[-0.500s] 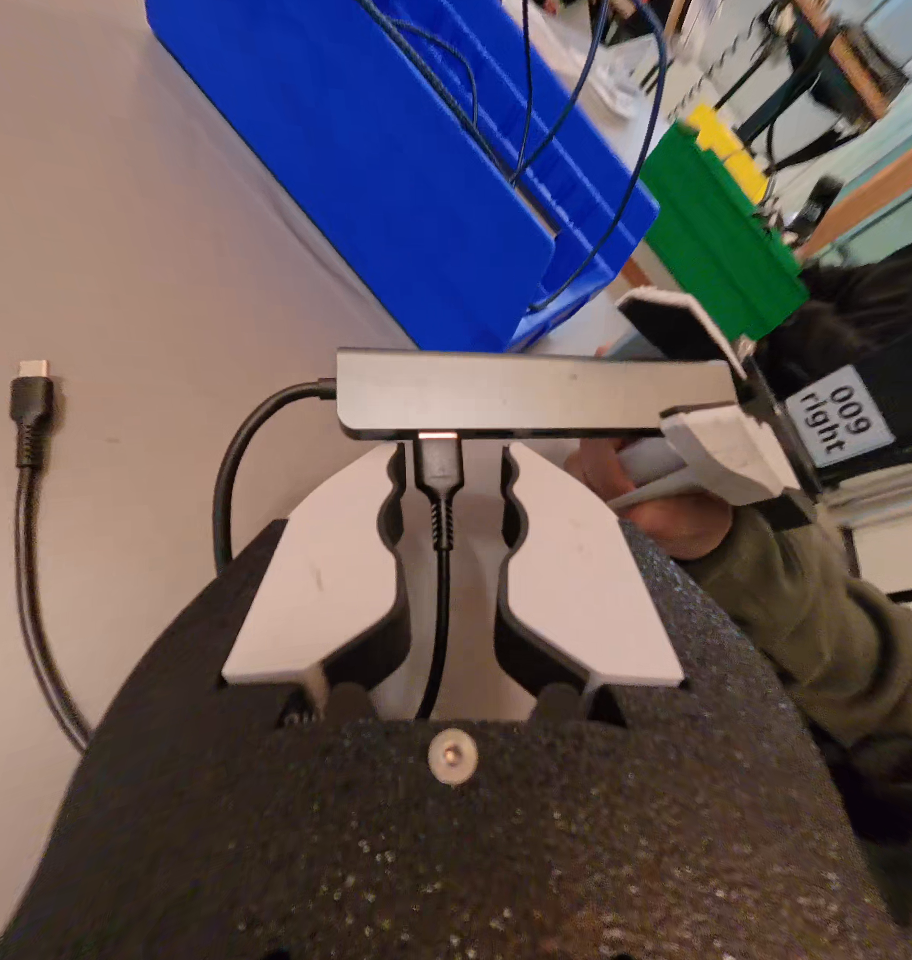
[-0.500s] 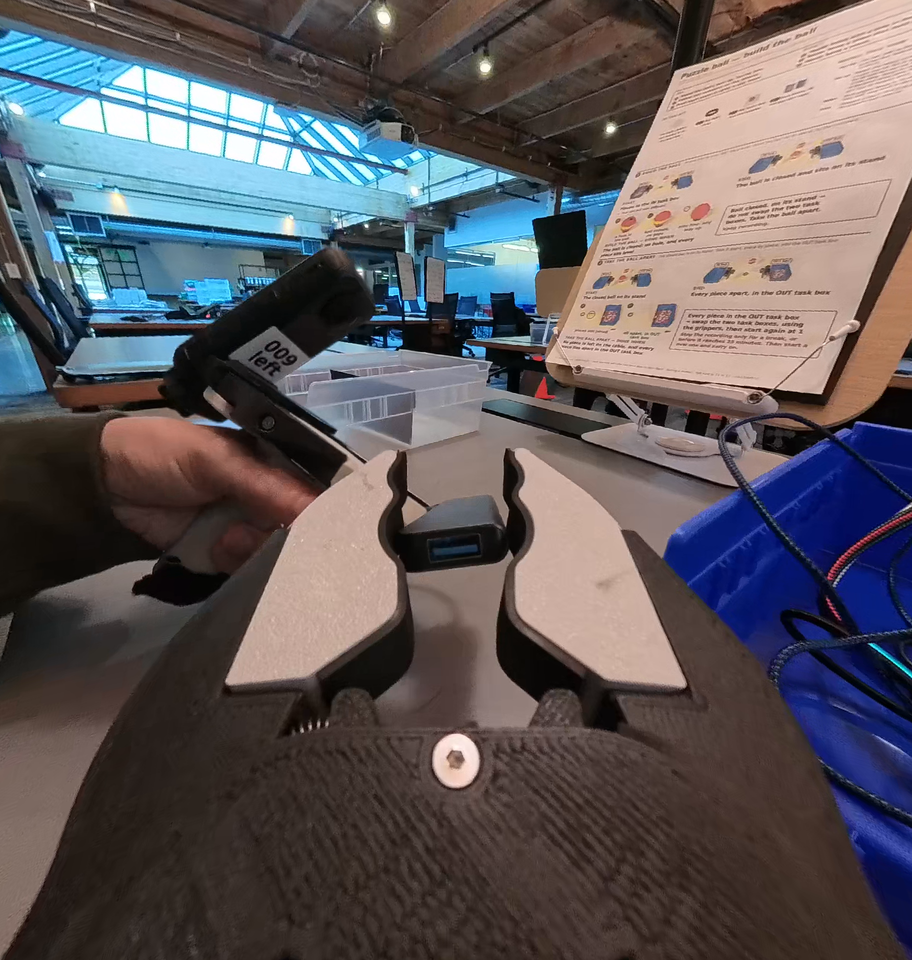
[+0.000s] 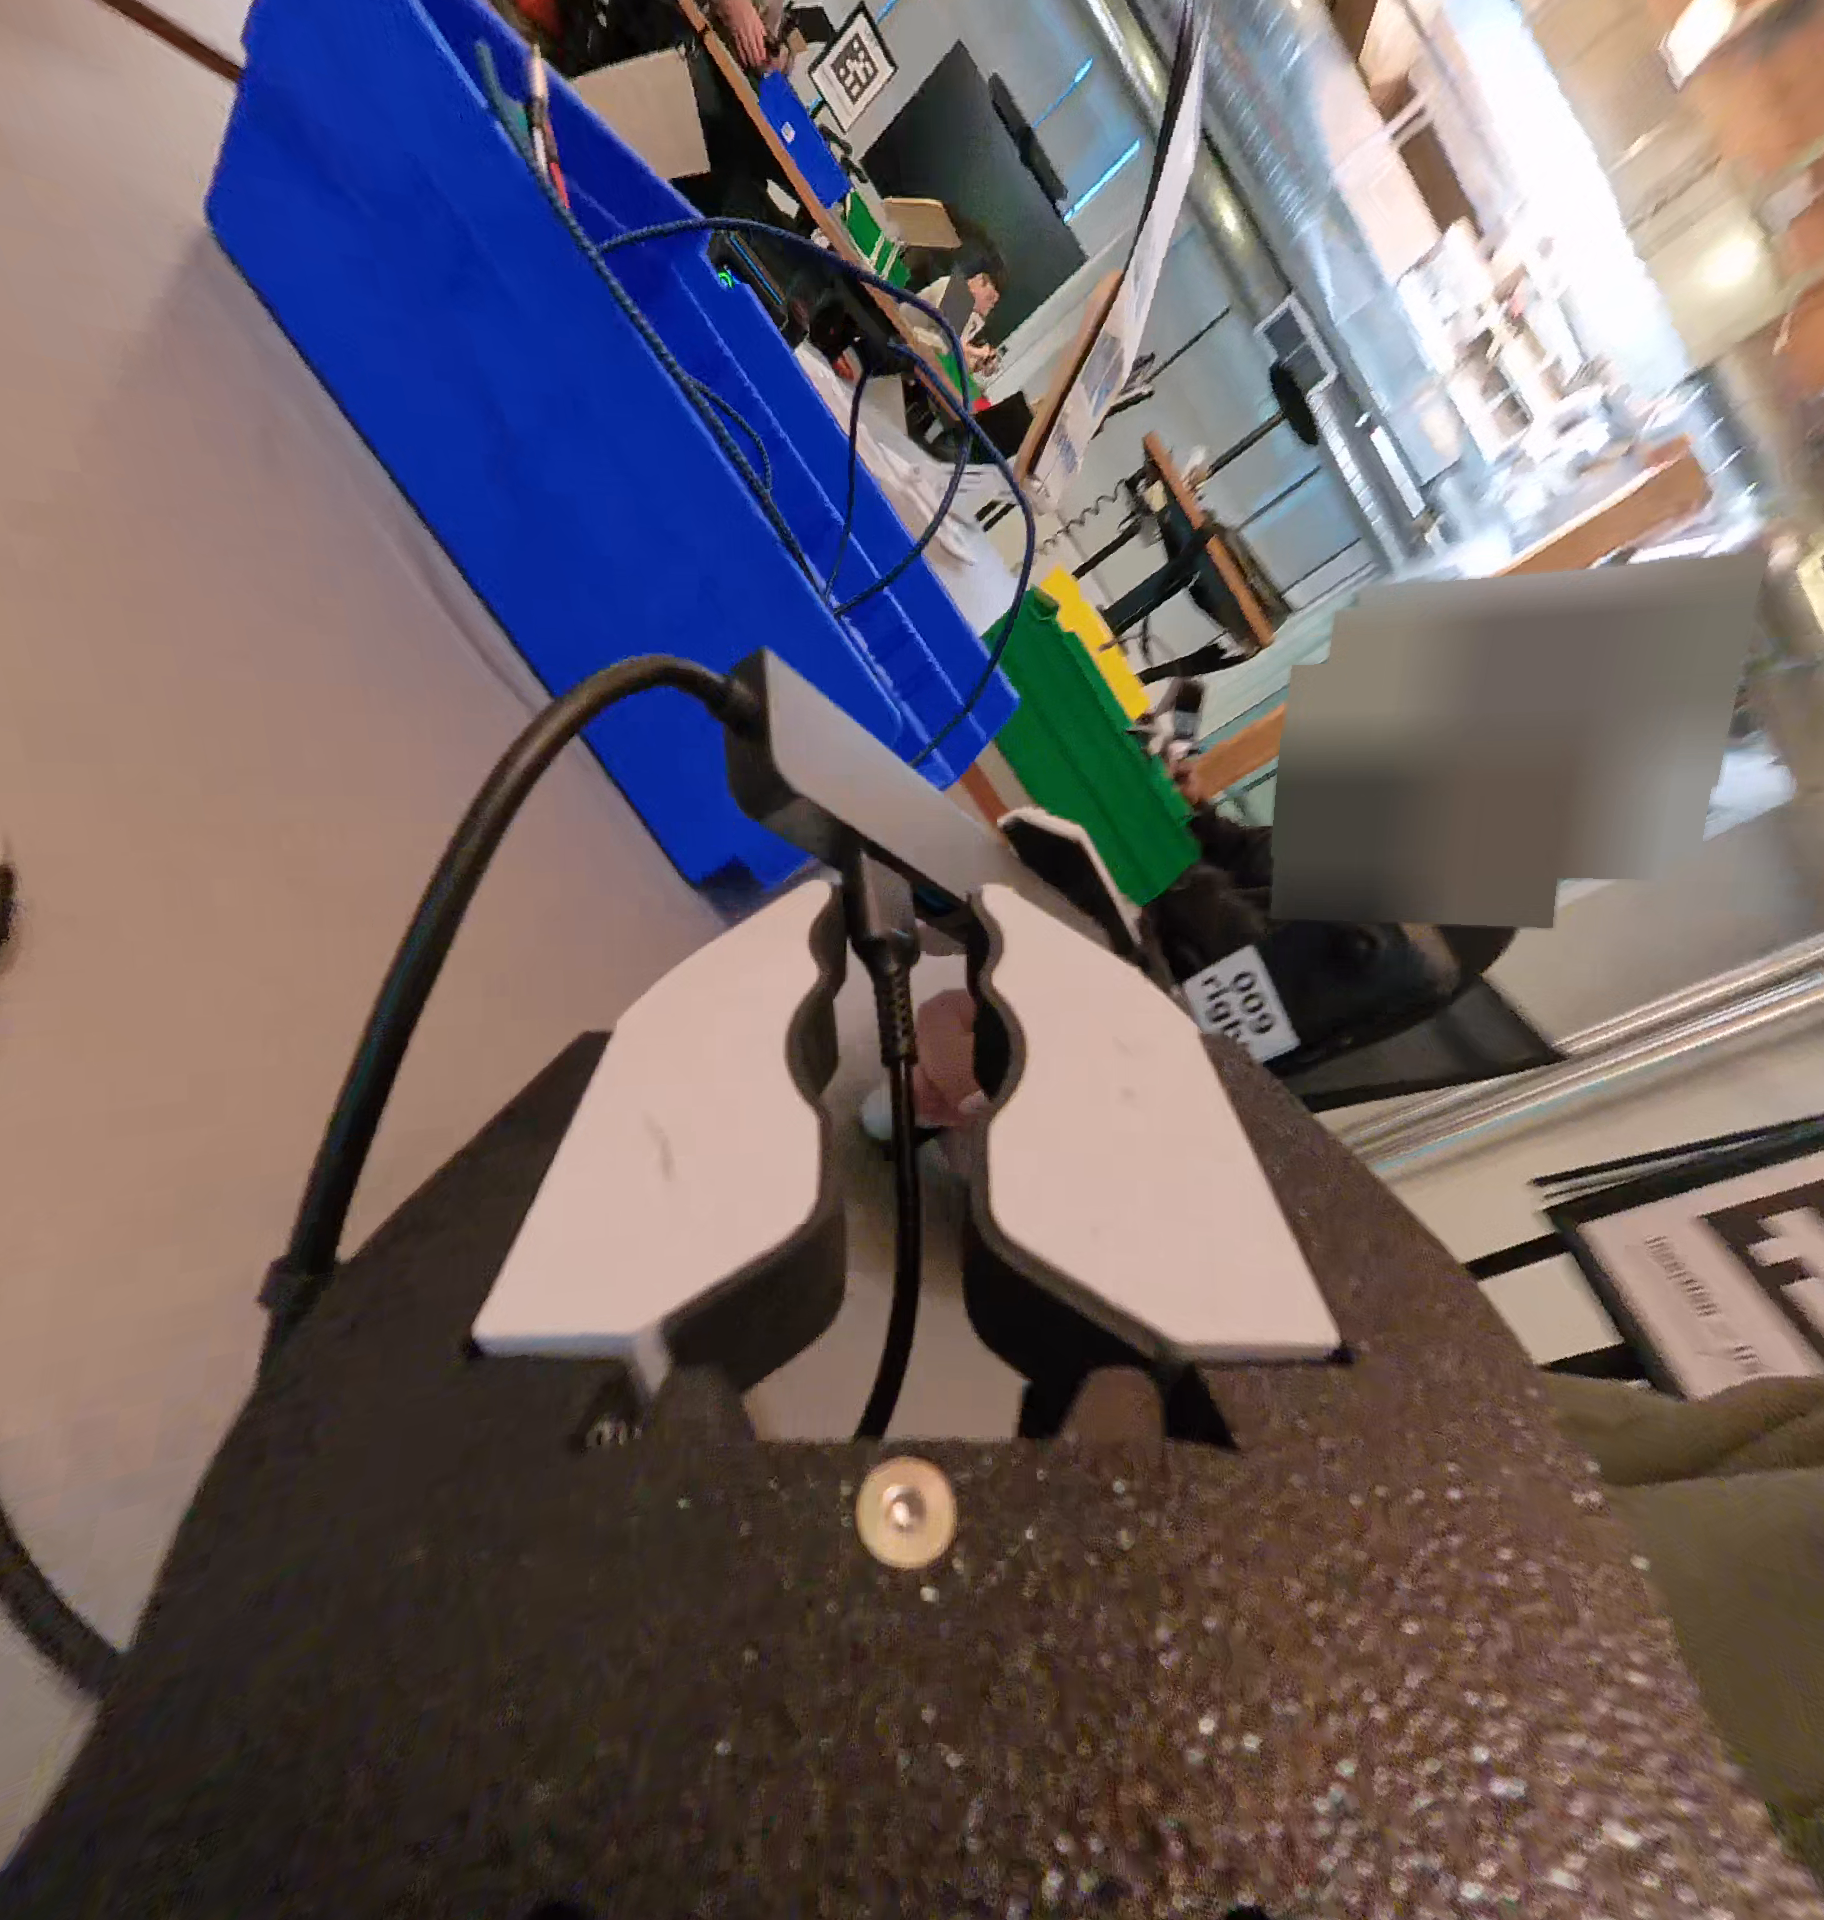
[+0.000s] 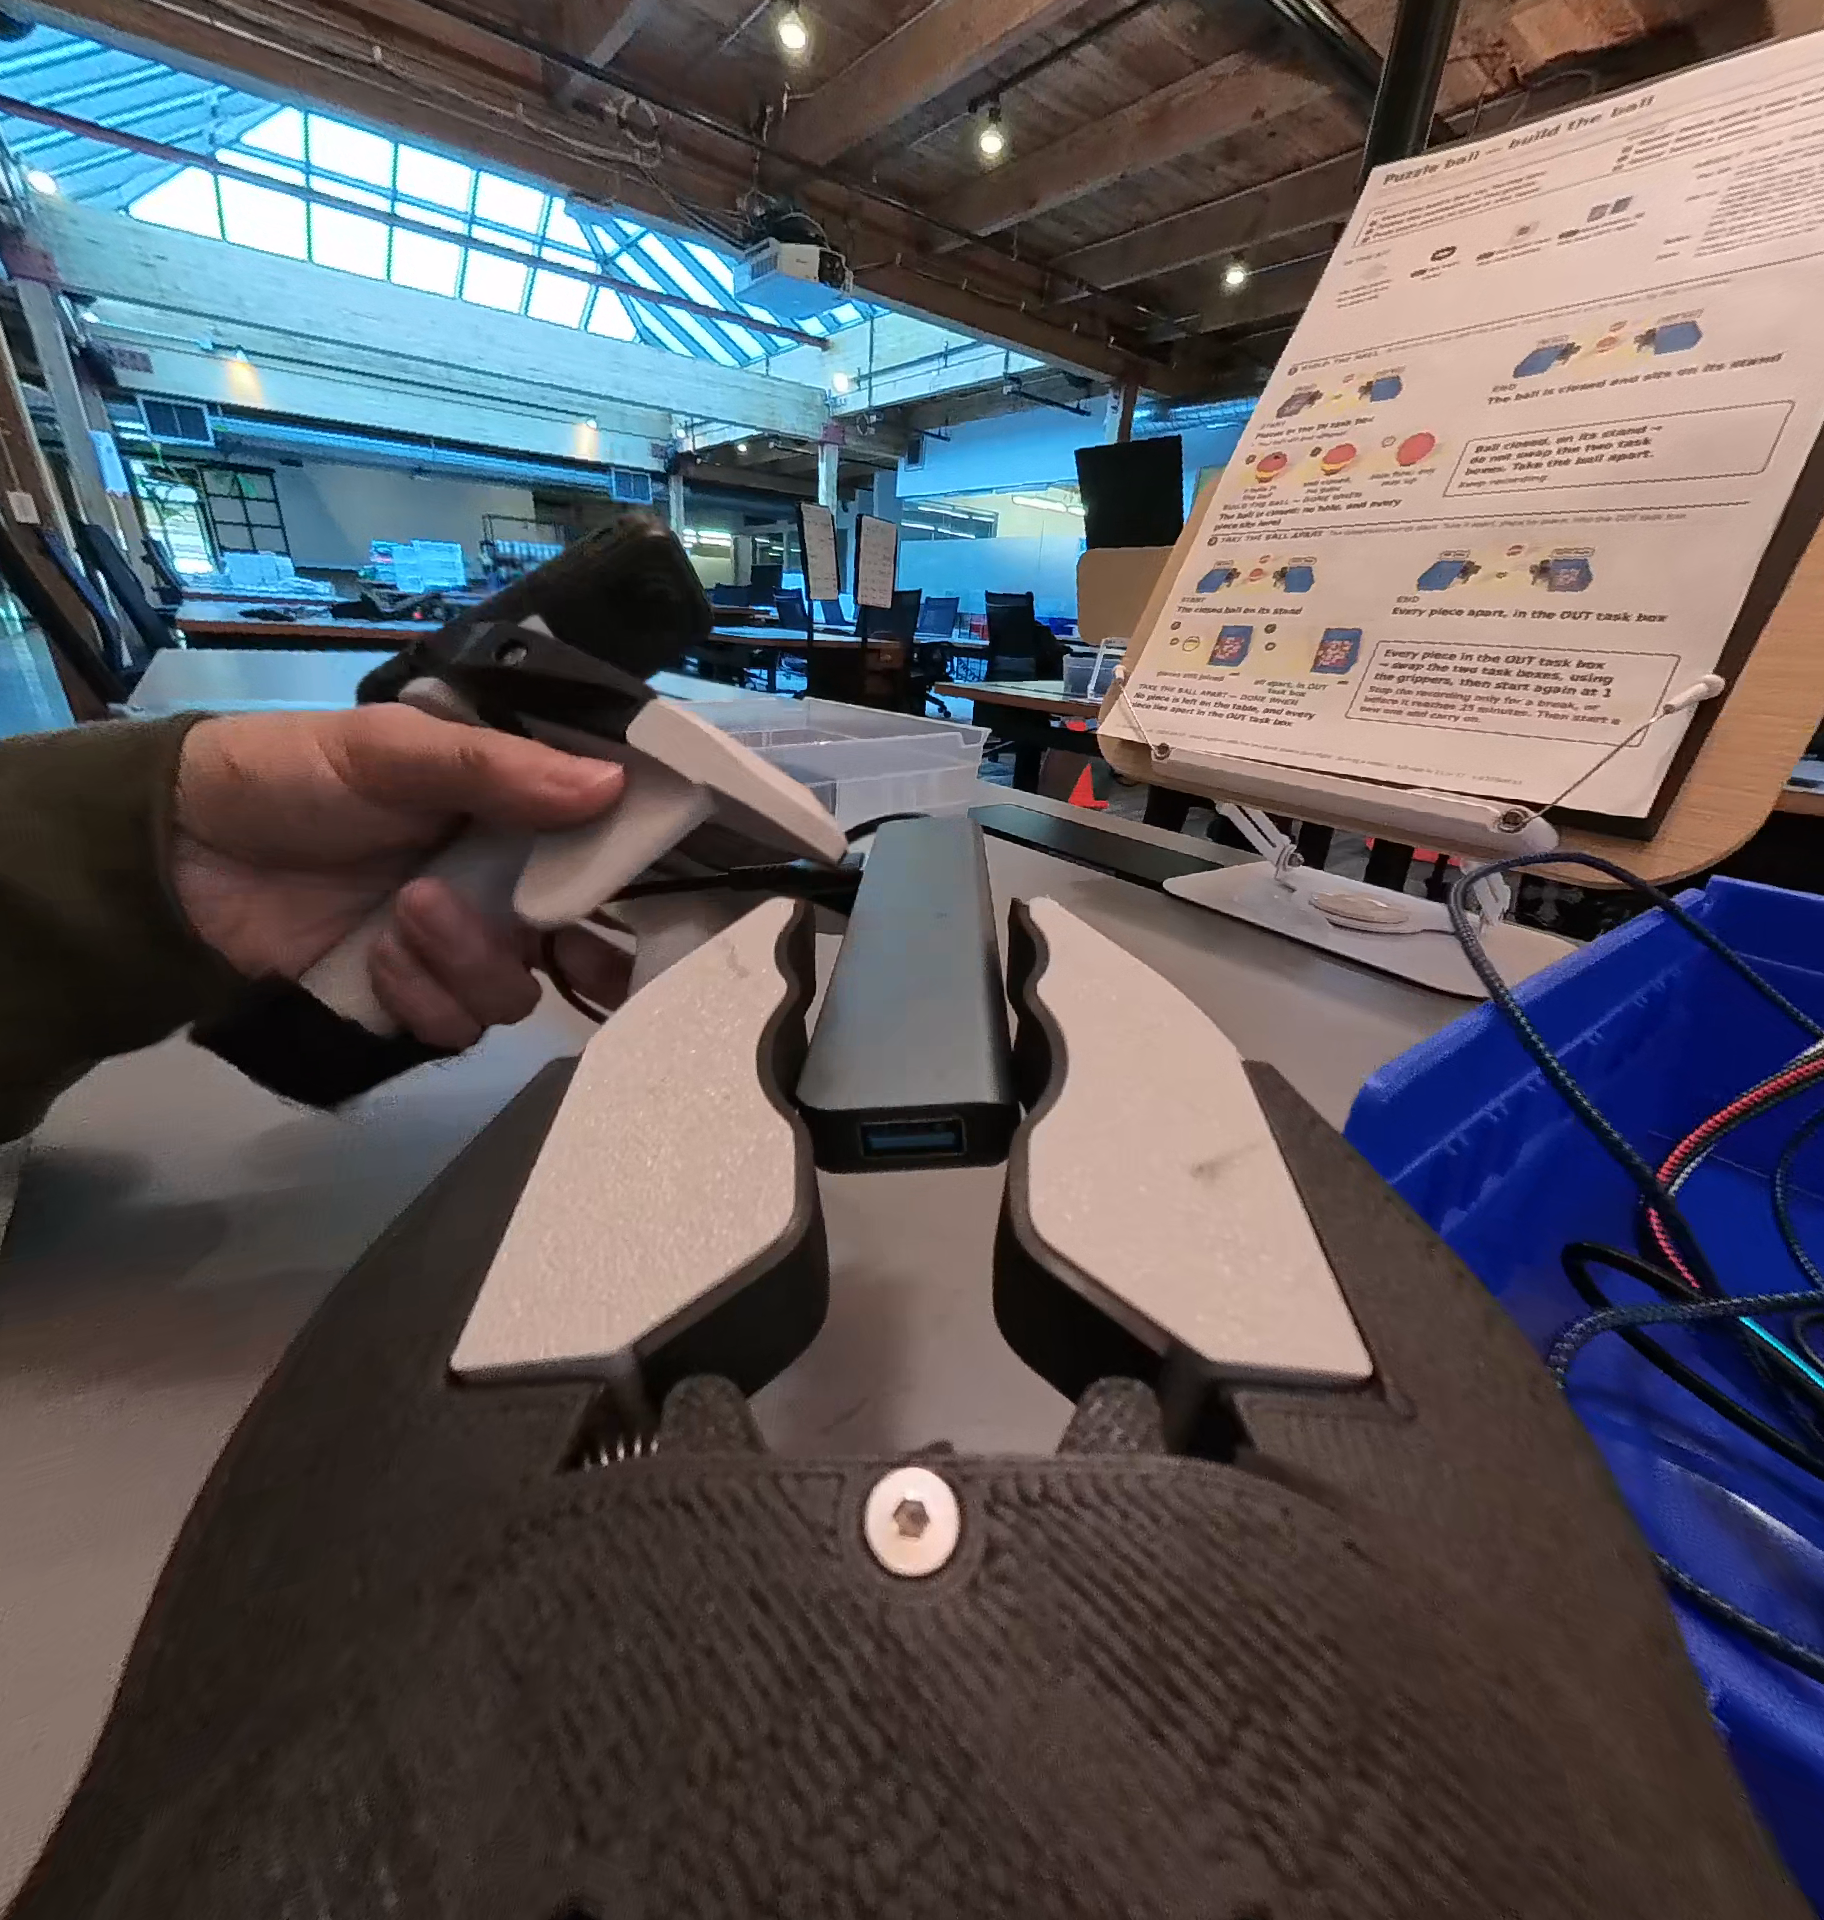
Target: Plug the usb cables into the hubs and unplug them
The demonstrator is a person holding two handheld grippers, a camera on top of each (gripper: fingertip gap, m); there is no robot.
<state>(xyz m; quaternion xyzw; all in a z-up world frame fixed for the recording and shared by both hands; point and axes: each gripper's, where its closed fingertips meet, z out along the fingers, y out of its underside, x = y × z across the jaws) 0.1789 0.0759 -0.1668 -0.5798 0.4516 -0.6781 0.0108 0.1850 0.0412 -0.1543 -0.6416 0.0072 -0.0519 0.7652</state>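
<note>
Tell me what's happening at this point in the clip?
A person works two handheld grippers over a grey table. The right gripper clamps a dark USB hub lengthwise, one blue port facing the camera. The left gripper holds the black cable plug, which meets the hub's side; whether it is fully seated can't be told. A blue bin of spare cables sits alongside.

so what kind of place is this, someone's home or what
Not a home: most likely a large open workshop or lab. Rows of work tables stretch back under skylights and timber beams, an instruction sheet stands on an easel, and a blue bin holds cables.
</note>
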